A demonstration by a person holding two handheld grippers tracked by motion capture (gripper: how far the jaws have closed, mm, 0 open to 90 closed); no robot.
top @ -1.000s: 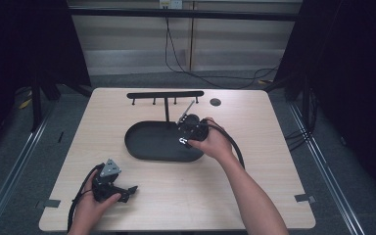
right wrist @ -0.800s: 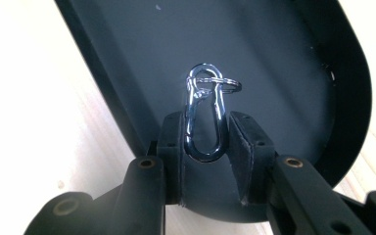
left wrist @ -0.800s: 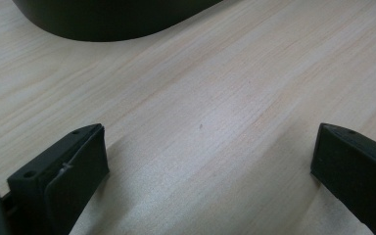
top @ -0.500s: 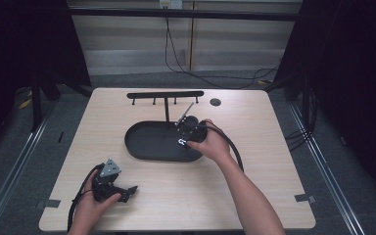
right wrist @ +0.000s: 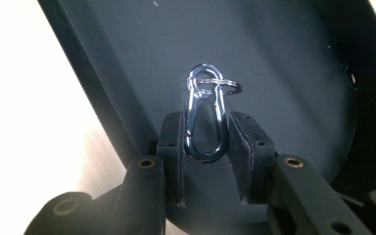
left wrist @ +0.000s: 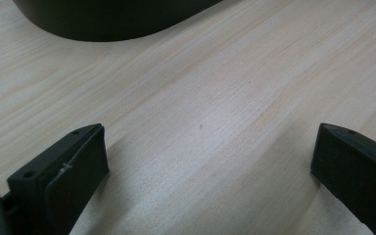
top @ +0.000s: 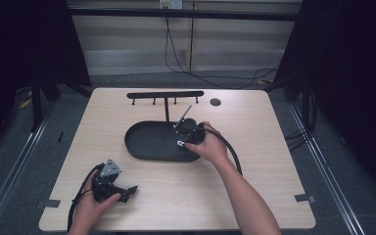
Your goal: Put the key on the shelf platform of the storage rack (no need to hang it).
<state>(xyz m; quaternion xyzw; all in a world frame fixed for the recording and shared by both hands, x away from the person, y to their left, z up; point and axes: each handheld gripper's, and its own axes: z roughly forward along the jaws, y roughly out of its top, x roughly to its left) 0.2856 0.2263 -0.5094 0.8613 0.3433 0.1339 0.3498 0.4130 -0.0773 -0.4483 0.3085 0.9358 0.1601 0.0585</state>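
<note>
The left gripper (left wrist: 205,161) hangs low over the pale wooden table (left wrist: 235,98), jaws spread wide with nothing between. A black tray's (left wrist: 112,19) edge lies beyond.

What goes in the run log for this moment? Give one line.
right gripper: shut on carabiner over black tray | left gripper: open, above table

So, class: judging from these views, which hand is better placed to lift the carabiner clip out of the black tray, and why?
Right. The right gripper is over the black tray, jaws closed on the silver carabiner clip. The left gripper rests open on the bare table, apart from the tray.
</note>
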